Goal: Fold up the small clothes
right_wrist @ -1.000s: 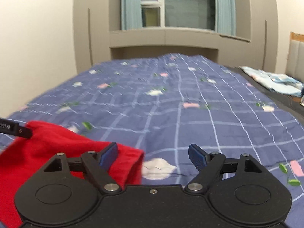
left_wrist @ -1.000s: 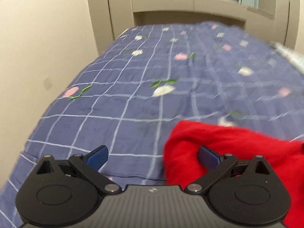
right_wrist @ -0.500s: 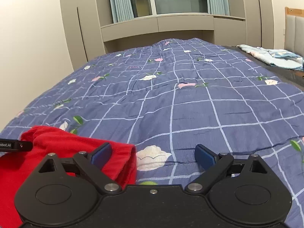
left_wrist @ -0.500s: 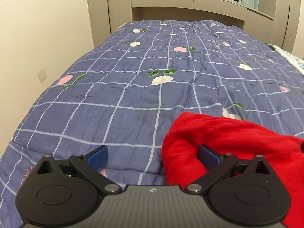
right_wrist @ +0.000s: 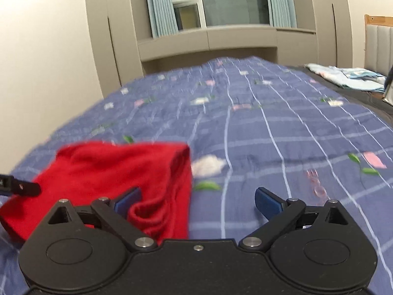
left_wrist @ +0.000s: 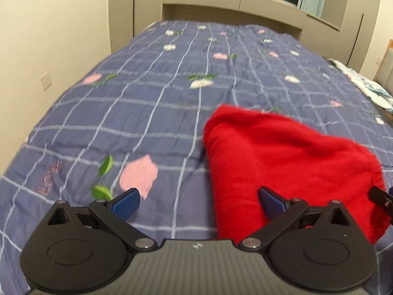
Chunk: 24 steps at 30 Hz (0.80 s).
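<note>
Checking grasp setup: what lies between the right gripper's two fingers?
In the right wrist view, the right gripper is open; the red garment's right edge lies by its left finger, then bare blue quilt.

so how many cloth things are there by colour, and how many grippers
red garment: 1
blue checked quilt: 1
pale blue cloth pile at the far right: 1
grippers, both open: 2, left gripper, right gripper
total: 5

Bed with blue checked floral quilt [left_wrist: 172,103], red garment [left_wrist: 282,162] lying on it
</note>
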### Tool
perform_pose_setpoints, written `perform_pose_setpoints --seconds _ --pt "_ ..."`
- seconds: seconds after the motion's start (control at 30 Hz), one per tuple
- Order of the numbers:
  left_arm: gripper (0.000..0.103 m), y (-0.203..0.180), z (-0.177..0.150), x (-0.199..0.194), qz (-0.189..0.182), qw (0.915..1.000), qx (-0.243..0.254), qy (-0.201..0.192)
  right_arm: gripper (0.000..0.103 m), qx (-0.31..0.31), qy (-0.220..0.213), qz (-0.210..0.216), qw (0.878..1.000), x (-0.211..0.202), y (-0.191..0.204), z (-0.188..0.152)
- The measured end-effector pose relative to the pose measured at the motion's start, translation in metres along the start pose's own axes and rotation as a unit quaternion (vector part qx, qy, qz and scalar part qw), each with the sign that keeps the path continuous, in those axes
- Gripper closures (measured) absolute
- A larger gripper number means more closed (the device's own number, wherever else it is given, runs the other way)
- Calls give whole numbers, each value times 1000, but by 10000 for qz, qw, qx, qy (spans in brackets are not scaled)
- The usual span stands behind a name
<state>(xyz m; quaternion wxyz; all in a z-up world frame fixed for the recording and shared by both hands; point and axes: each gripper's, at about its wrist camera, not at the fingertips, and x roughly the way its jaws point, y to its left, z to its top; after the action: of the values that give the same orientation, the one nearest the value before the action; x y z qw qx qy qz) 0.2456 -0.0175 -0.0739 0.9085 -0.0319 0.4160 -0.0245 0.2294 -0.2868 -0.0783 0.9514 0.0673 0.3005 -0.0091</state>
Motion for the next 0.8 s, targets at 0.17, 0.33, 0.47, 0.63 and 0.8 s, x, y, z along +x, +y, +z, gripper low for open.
perform_pose_setpoints --seconds 0.17,0.33,0.47,0.63,0.8 --pt "0 -6 -6 4 124 9997 195 -22 1 -64 136 -58 9999 9 0 -6" --pt "1 -8 -8 -11 131 9999 5 -30 1 -29 -79 17 10000 0 -2 -8" --pt "1 -8 -19 -32 -24 9998 -180 -53 1 68 -310 92 9995 -20 -2 -13" --pt "1 -14 -36 -32 221 9996 158 -51 1 80 -148 -57 9998 -26 -1 -19" --pt "0 -22 -39 -28 337 9990 283 -82 1 32 29 -132 9999 -20 0 -21"
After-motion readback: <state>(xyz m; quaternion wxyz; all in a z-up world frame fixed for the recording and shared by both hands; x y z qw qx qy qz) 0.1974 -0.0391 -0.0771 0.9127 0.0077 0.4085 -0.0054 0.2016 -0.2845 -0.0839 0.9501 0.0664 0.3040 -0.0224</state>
